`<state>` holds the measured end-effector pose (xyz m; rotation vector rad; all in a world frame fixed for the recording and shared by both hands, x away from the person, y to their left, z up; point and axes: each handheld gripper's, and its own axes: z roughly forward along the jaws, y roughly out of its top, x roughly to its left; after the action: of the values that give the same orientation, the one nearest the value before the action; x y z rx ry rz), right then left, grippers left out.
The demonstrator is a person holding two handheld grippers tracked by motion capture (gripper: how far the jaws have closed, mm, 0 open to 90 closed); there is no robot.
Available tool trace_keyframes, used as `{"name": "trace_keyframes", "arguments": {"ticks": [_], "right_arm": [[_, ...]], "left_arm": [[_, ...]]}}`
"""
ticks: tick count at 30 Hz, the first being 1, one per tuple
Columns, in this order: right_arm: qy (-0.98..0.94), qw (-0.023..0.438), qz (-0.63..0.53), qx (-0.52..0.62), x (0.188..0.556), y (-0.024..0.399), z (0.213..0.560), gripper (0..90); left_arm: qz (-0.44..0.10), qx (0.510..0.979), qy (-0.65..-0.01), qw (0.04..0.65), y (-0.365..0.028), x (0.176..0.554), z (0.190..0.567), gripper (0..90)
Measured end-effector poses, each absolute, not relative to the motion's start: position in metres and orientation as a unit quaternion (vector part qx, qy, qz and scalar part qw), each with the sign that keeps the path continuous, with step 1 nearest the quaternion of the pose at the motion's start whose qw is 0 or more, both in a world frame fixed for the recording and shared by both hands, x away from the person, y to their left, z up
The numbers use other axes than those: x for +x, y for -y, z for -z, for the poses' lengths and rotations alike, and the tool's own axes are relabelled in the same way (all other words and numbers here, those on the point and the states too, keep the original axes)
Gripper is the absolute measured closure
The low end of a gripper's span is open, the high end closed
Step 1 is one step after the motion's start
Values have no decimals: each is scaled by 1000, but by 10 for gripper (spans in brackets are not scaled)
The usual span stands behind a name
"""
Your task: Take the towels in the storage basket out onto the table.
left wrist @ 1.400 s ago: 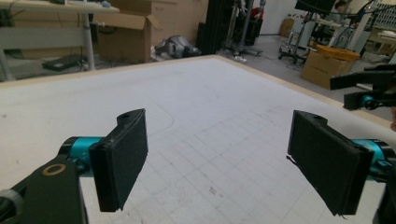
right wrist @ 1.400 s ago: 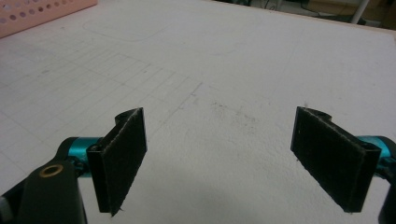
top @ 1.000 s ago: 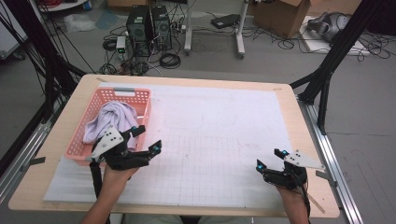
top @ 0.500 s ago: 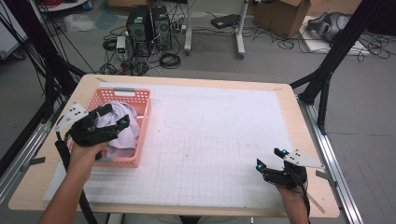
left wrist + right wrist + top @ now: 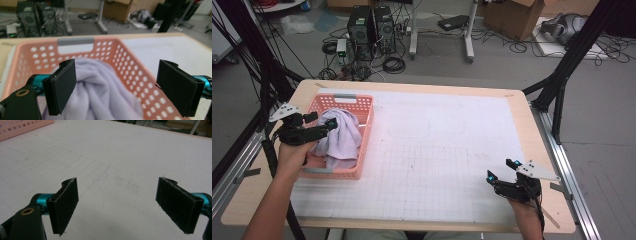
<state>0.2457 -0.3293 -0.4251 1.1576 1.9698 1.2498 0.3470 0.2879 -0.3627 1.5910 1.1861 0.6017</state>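
The lavender towel (image 5: 341, 139) was bunched up soft along the pink basket (image 5: 362, 145), lengthwise front-to-back; left claw (image 5: 323, 124) was held wide open over it, nothing gripped.

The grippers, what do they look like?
Each gripper, left and right, is black with two flat black pads on shiny teal posts. A grey three-cornered plate sits on top of each. The person's forearms are bare, no sleeves.
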Motion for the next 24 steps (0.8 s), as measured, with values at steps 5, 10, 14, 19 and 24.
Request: {"name": "trace_keyframes", "arguments": {"ticks": [5,10,14,19,24], "right_arm": [[-730,265,-461,429,246,329,425,169],[-732,263,-460,428,247,328,426,169],[-735,264,-458,425,247,326,426,169],[-739,263,-455,421,248,324,427,169],[-739,262,-454,423,247,325,427,169]], "left_arm": [[-243,672,-520,468,-292,358,374,167],[-229,681,-553,422,-295,371,386,164],[-203,707,-566,373,-287,383,400,156],[-180,720,-595,309,-274,396,411,98],[-157,728,-602,289,-273,400,417,67]]}}
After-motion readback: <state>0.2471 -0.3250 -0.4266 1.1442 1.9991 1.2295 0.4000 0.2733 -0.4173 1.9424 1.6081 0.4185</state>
